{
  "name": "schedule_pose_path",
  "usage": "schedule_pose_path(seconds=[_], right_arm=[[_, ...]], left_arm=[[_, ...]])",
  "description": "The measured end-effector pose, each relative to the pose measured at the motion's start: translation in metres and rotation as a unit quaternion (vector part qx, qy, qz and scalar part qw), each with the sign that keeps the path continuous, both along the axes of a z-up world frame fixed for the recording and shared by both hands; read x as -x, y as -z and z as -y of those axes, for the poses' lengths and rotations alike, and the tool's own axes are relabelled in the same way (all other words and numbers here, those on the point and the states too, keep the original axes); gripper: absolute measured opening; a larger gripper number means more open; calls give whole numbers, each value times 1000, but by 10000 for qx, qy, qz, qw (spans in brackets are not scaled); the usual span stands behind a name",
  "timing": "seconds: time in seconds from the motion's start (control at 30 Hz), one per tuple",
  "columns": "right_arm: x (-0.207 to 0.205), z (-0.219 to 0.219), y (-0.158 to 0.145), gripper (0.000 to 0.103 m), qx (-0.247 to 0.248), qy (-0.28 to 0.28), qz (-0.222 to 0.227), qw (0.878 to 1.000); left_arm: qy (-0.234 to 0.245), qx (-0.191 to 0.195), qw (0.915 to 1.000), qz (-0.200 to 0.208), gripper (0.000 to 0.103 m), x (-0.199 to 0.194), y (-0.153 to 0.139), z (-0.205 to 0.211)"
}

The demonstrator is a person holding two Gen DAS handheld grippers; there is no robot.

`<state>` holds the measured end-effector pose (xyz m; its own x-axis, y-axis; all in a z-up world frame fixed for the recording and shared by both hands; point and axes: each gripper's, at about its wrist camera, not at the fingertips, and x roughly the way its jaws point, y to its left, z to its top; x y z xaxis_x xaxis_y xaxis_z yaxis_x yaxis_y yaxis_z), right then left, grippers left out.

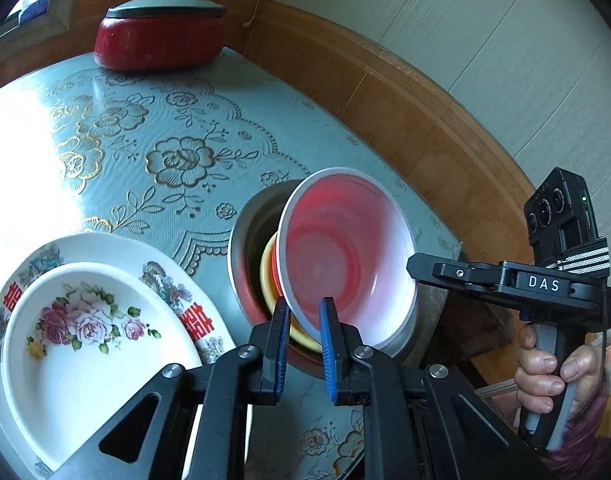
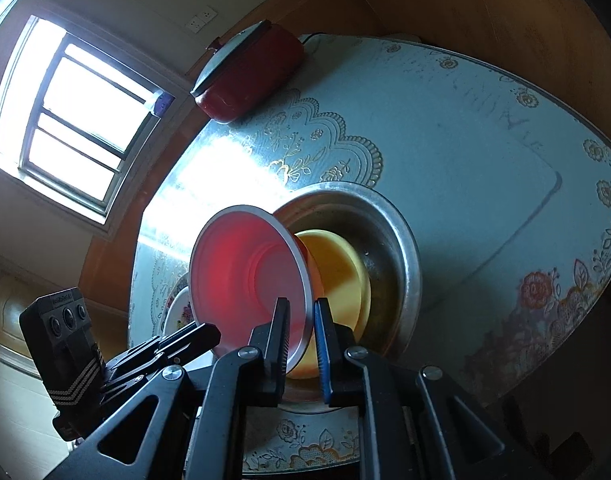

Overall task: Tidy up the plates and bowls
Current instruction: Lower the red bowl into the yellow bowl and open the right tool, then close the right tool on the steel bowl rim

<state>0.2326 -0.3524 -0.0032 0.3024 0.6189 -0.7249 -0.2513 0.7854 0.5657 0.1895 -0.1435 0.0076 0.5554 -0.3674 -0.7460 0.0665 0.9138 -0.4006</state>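
A red see-through bowl with a white rim hangs tilted over a steel basin. In that basin lies a yellow bowl. My left gripper is shut on the red bowl's near rim. My right gripper pinches the rim on the right side. In the right wrist view the right gripper is shut on the red bowl, with the left gripper at the rim's lower left. The yellow bowl and steel basin sit just behind.
A white plate with flowers lies on a larger plate with red characters at the left. A red pot with a grey lid stands at the table's far side. A hand holds the right gripper's handle. The table edge is close on the right.
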Motion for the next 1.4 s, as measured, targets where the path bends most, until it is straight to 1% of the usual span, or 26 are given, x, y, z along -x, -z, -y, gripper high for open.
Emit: schedule_pose_path(seconds=[0.1,0.23,0.37,0.43,0.57,0.67,0.83,1.0,1.03,1.1,1.23,1.33,1.4], right_arm=[[-3,0,4,14,265,36,51,9996],[-8,-5,7,17,440,-18,101,9990],[-11,-16,7,18,893,-145,307,9954],[-10,-25,7,18,1152,-367,475,9915],[-8,-45,7,18,1762,-744,843,9779],[-7,-57,9,18,2279,-952,1114,9626],[-6,-65,19,18,2921,-1121,1281,9411],[-5,-68,13,18,2984,-1190,1462,9356],[-4,-68,11,18,2966,-1165,1466,9365],[-6,-65,9,18,2838,-1108,1401,9421],[-6,-63,2,24,2668,-938,1384,9491],[-3,-59,-6,24,2553,-796,1469,9523],[0,-59,-9,25,2549,-717,1518,9523]], left_arm=[[-66,-45,10000,-38,15,-1,5,-2],[-128,-138,9998,-83,15,-4,10,-4],[-131,-184,9997,-46,15,-6,10,-5],[-135,-220,9997,-14,15,-7,10,-4],[-93,-254,9996,24,15,-9,11,-1],[-83,-311,9995,54,15,-10,12,2],[-45,-264,9996,37,15,-11,15,4],[-67,-340,9994,88,15,-13,17,7],[-88,-364,9993,92,15,-13,17,7],[-126,-428,9990,98,15,-14,18,7],[-159,-420,9989,98,18,-14,18,5],[-167,-400,9990,125,20,-12,17,3],[-175,-397,9990,140,22,-11,15,3]])
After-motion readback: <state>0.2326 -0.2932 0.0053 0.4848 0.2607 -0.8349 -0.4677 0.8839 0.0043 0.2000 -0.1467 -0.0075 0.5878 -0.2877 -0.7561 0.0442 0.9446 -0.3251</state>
